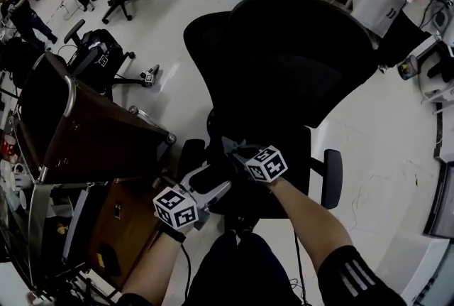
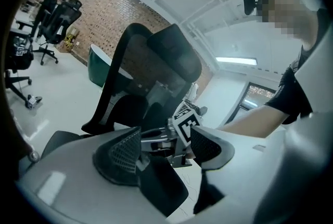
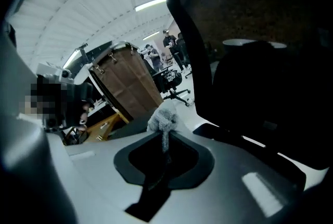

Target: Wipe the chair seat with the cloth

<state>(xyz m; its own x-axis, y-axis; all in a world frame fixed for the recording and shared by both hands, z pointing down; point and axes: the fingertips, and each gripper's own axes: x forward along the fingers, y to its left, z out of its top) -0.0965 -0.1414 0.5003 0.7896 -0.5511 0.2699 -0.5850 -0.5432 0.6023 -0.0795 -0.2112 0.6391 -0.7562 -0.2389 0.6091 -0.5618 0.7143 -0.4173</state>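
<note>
Grey cloth (image 3: 162, 116) pinched by right gripper (image 3: 165, 141) over black chair seat (image 1: 294, 147)

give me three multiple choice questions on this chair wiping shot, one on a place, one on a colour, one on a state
1. Where are the left gripper and right gripper?
A over the black chair's seat
B over the brown cabinet
C by the green tub

2. What colour is the cloth?
A red
B grey
C yellow

3. How is the left gripper?
A shut on the cloth
B shut on an armrest
C open, holding nothing

Answers:
1 A, the head view shows both above the seat.
2 B, it shows grey, pinched in the right gripper's jaws.
3 C, its jaws stand apart around nothing in the left gripper view.
</note>
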